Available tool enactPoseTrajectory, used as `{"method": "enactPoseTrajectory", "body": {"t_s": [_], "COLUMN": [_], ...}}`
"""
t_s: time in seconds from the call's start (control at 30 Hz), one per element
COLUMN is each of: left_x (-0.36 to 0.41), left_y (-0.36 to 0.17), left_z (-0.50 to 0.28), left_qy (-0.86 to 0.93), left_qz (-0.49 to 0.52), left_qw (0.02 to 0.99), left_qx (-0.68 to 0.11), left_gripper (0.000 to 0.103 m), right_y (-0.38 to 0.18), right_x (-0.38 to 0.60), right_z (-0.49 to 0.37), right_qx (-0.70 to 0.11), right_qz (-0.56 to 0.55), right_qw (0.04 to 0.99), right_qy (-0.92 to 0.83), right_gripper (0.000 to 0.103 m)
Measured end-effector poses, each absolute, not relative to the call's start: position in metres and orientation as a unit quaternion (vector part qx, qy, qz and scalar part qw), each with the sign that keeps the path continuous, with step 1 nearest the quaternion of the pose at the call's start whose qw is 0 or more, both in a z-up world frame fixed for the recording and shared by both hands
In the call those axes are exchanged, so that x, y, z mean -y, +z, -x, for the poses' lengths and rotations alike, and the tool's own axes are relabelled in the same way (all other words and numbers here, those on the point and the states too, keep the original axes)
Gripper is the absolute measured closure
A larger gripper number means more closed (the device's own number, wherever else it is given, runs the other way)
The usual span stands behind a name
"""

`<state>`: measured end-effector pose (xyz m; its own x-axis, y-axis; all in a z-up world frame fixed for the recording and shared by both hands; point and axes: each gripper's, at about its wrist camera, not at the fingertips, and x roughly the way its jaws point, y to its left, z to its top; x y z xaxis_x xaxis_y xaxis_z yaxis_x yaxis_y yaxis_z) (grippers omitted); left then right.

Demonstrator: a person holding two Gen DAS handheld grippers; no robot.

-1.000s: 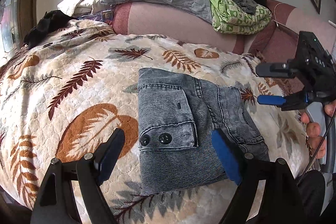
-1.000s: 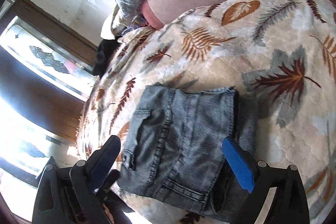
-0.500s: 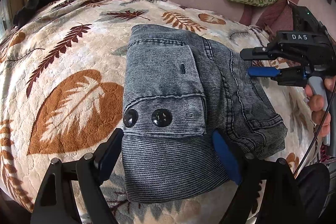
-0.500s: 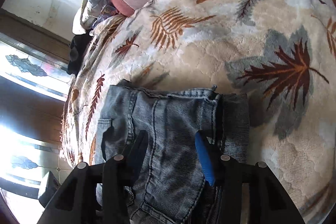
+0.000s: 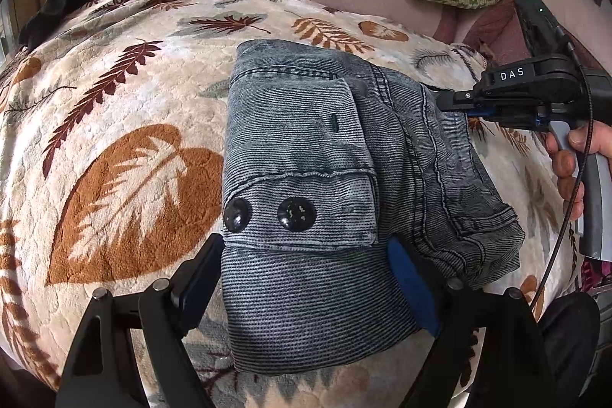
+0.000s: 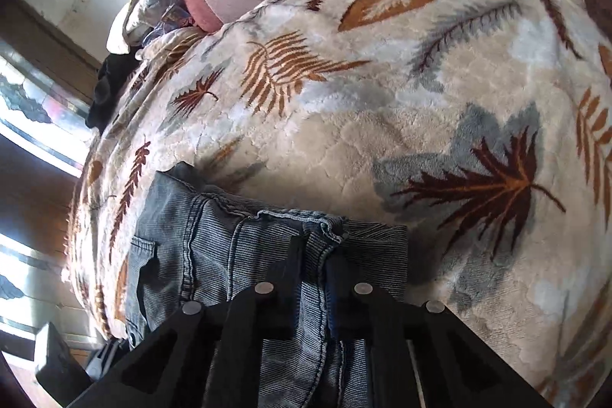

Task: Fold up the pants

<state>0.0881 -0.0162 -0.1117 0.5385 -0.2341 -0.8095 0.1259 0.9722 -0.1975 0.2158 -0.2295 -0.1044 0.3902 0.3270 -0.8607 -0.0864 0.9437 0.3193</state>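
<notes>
Right gripper [image 6: 317, 266] is closing, pinching the far edge of the folded pants [image 5: 306, 148] on the leaf-print blanket [image 5: 126, 125], left gripper [image 5: 302, 274] spread wide astride the near end, probably lining up another fold needing both edges lifted together.

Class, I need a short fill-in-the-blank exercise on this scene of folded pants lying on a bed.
1. The folded grey denim pants show ____ black buttons.
2. The pants lie on a fleece blanket printed with ____.
3. The right gripper is closing on a fold of the ____.
4. The left gripper has its jaws ____.

Missing words: two; leaves; pants; open
</notes>
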Motion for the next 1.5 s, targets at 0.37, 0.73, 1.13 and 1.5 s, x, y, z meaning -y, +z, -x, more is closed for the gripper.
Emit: {"method": "enactPoseTrajectory", "body": {"t_s": [0.37,0.73,1.13,1.5], "left_x": [0.025,0.025,0.015,-0.005], "left_y": [-0.093,-0.111,-0.083,-0.096], "left_z": [-0.083,-0.092,-0.078,-0.096], "left_qy": [-0.094,-0.1,-0.119,-0.07], "left_qz": [0.023,0.016,0.048,0.048], "left_qw": [0.891,0.871,0.891,0.883], "left_qx": [-0.443,-0.481,-0.436,-0.461], "left_gripper": [0.017,0.015,0.016,0.015], "right_y": [-0.127,-0.095,-0.115,-0.096], "right_x": [0.233,0.234,0.247,0.23], "right_z": [-0.219,-0.133,-0.111,-0.087], "right_qx": [-0.559,-0.555,-0.584,-0.558], "right_qz": [-0.068,-0.133,-0.212,-0.103], "right_qw": [0.822,0.805,0.764,0.805], "right_qy": [0.085,0.163,0.175,0.174], "right_gripper": [0.091,0.09,0.038,0.09]}}
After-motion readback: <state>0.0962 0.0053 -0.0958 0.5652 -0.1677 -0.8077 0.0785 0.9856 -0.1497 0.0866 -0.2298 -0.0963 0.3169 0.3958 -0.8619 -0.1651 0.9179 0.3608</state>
